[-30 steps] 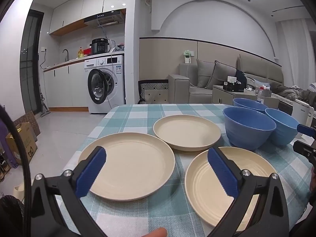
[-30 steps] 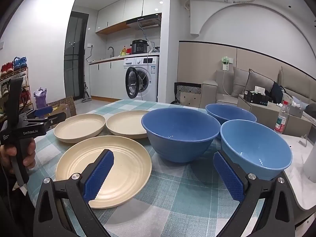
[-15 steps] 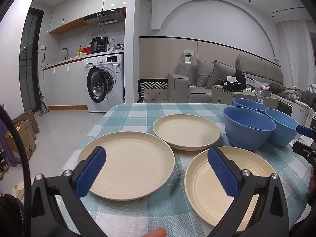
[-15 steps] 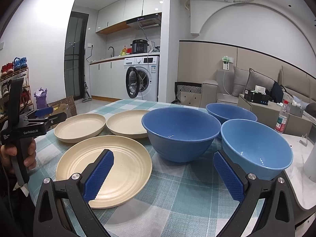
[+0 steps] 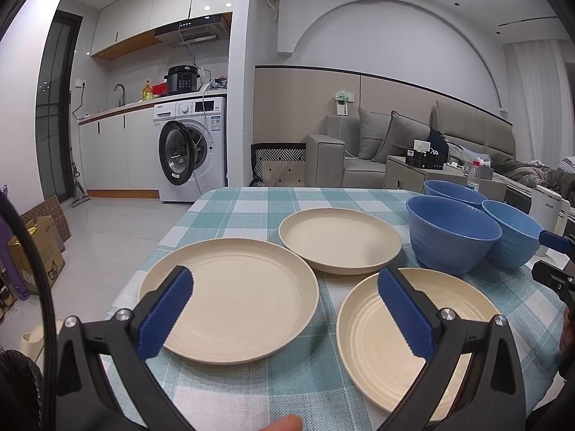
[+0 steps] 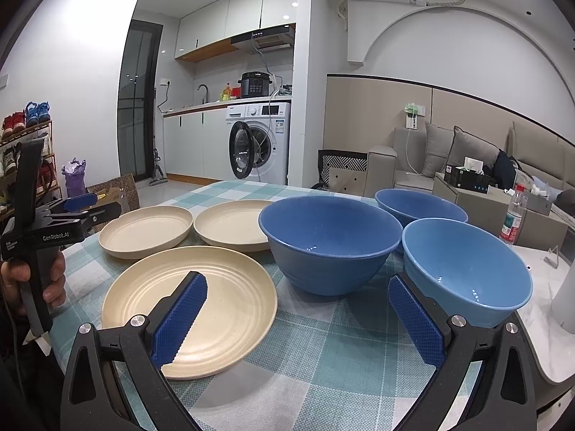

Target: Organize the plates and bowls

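Left gripper (image 5: 285,303) and right gripper (image 6: 296,309): jaws wide apart, empty, hovering above the desk (image 6: 323,359). Three plates (image 5: 230,294) lie separately ahead of the left gripper; three bowls (image 6: 330,240) cluster ahead of the right gripper.

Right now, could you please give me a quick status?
Both tongs, left and right, open, empty. Three plates, three bowls unstacked. Nothing blocking.

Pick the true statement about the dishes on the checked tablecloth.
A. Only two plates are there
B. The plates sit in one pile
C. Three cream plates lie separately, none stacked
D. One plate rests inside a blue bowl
C: the near-left plate, far plate and near-right plate each lie flat on the tablecloth, apart from one another.
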Available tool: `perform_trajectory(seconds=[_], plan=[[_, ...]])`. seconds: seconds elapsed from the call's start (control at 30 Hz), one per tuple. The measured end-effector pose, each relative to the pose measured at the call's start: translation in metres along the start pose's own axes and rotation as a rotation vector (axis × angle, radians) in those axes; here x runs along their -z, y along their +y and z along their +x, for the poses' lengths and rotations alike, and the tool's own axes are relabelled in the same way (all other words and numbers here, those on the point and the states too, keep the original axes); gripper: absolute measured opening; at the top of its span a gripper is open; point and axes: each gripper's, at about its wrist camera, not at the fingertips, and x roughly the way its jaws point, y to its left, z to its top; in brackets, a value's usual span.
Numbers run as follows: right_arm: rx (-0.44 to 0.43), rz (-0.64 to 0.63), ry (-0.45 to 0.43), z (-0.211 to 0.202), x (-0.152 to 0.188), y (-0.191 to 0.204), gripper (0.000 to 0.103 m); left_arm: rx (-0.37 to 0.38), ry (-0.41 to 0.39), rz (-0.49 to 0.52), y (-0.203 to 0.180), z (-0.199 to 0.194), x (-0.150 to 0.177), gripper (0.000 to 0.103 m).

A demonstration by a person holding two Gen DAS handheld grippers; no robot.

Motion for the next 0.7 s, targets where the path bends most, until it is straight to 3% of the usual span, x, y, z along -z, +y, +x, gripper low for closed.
perform_trajectory(seconds=[0.7], plan=[[0.002,0.002,-0.002,0.0,0.0004,-0.0004,0.103,0.001,-0.003,0.002,0.0006,0.0,0.0001,0.103]])
